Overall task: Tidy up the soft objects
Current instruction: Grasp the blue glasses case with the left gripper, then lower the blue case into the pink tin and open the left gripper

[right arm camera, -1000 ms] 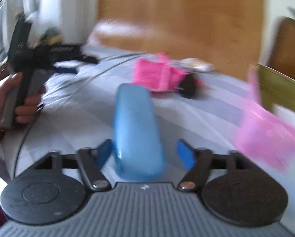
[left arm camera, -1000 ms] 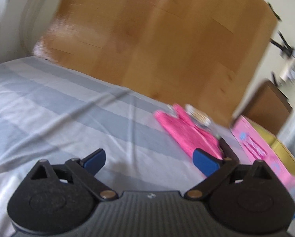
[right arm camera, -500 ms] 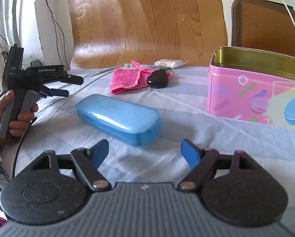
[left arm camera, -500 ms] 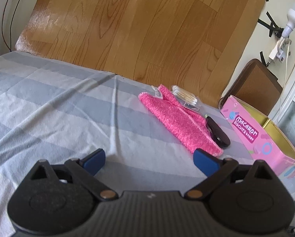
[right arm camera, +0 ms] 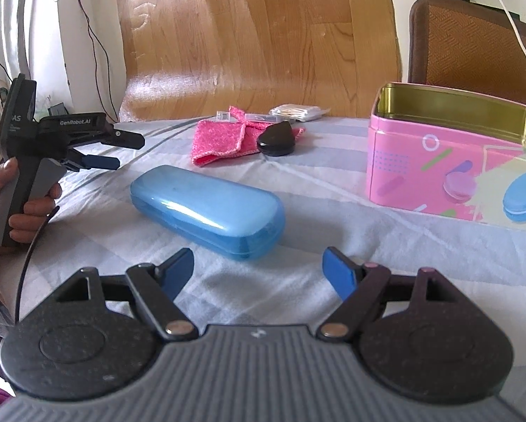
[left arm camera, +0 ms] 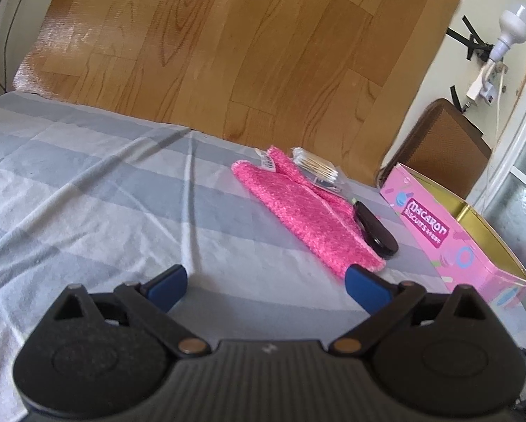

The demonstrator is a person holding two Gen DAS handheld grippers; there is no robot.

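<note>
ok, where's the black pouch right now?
The black pouch lies on the striped sheet at the pink cloth's right edge, overlapping it, left of the pink tin in the right wrist view.

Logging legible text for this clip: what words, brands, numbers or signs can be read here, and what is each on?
"macaron", large letters on the pink tin; the smaller line beneath is too blurred to read.
"GenRobot.AI", on the left gripper, seen from the right wrist view.
"AS", on that gripper's upright rear part; possibly cut off.
The white tag on the pink cloth bears print too small to read.
</note>
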